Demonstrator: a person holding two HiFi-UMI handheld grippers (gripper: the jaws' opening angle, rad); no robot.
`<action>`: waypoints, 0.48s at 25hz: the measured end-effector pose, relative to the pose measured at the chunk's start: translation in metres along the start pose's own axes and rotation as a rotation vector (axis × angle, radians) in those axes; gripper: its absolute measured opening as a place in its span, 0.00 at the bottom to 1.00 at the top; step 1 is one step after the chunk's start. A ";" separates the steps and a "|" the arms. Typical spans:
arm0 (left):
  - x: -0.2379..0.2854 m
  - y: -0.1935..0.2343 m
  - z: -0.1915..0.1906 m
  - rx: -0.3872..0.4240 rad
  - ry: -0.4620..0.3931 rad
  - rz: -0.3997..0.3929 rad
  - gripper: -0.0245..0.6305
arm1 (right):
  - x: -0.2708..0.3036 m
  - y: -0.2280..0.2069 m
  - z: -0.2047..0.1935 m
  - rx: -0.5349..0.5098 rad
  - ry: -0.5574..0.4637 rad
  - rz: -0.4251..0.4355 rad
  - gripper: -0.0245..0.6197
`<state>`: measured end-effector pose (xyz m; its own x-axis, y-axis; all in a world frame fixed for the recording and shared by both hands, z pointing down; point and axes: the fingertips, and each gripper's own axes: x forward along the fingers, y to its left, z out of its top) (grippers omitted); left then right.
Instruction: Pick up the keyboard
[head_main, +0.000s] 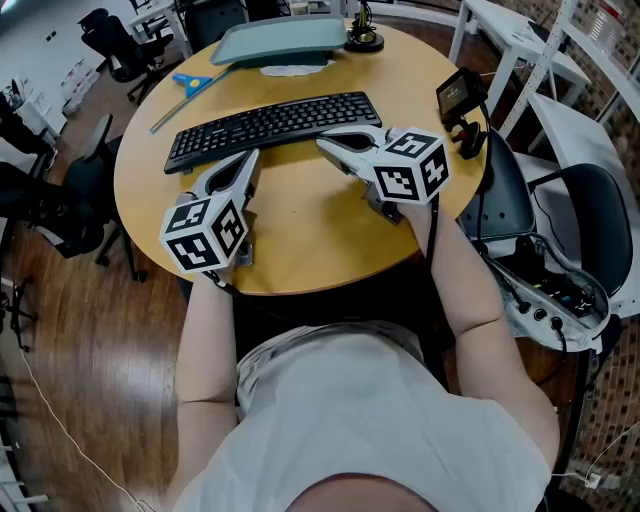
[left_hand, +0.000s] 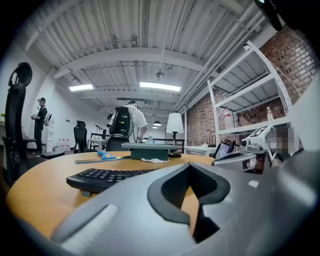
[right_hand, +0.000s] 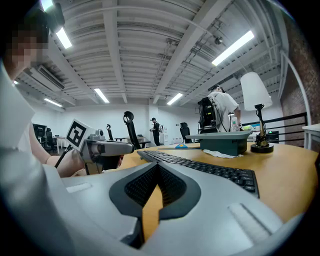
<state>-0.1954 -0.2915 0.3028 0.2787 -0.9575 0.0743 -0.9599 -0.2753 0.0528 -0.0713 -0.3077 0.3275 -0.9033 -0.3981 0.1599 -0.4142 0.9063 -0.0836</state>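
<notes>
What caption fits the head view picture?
Left gripper and right gripper, both shut, near a black keyboard on a round wooden table.

Reaching forward with left forearm (head_main: 205, 340) and right forearm (head_main: 468, 290). Holding left gripper (head_main: 250, 154) level, fingers (left_hand: 125, 210) closed together on nothing. Holding right gripper (head_main: 322, 143) nearly level, likewise closed and empty, tips angled toward each other.

An open-plan office: swivel chairs (head_main: 118, 45), white desks (head_main: 505, 22), metal shelving (left_hand: 250, 95) and strip lights (left_hand: 160, 86).
</notes>
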 end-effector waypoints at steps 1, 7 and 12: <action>0.000 0.000 -0.002 -0.003 0.003 -0.001 0.04 | 0.000 0.000 0.000 0.000 0.000 0.000 0.04; -0.002 -0.001 0.002 0.017 -0.003 0.002 0.04 | 0.000 0.001 0.001 0.000 0.001 0.000 0.04; 0.000 -0.004 0.003 0.036 -0.005 0.000 0.04 | 0.000 0.000 0.001 0.001 0.001 -0.001 0.04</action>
<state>-0.1919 -0.2908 0.2994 0.2788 -0.9578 0.0697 -0.9603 -0.2783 0.0173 -0.0717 -0.3076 0.3261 -0.9030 -0.3986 0.1606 -0.4149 0.9060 -0.0841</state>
